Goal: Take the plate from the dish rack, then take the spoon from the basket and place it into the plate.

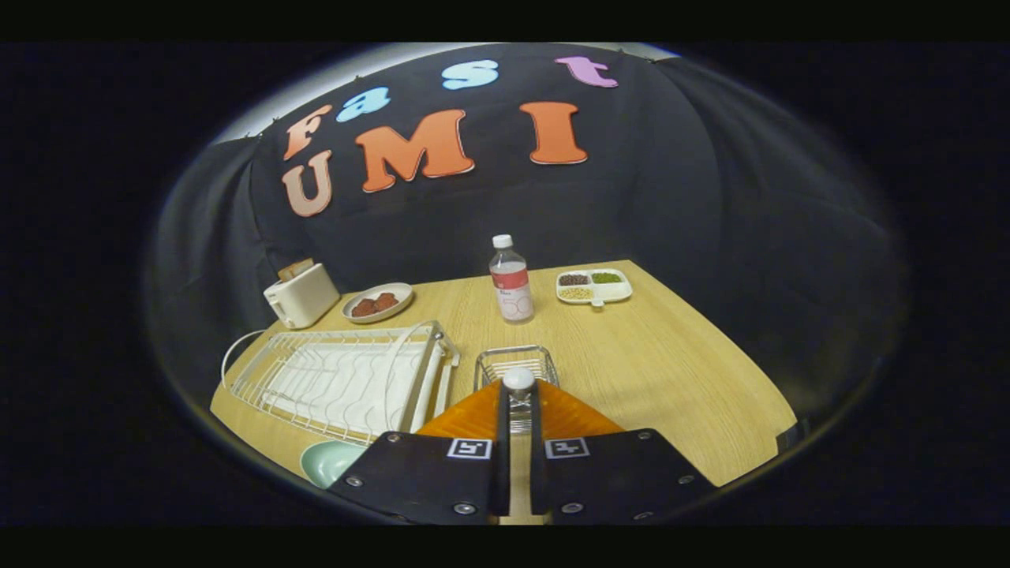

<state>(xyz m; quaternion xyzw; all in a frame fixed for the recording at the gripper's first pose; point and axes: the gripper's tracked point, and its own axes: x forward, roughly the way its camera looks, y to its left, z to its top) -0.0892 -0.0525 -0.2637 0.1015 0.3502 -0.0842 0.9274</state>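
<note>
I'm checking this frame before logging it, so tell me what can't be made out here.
- Spoon, gripper view: its pale rounded end shows between the fingers; the gripper hides the rest.
- Basket: near part hidden behind the fingers, so its contents can't be judged.
- Plate: partly covered by the gripper body beside the dish rack.
- Bottle label: too small to read.
- Divided tray: contents too small to identify.

The light wooden table [655,355] carries a white toaster [301,296], a plate of brown food [377,303], a clear bottle [511,279], a divided dish [593,286], the wire dish rack [339,380], a small wire basket [514,365] — and a pale green plate [331,461] nearest the gripper [518,394], whose fingers stand close together around a white-ended spoon [518,379].
</note>
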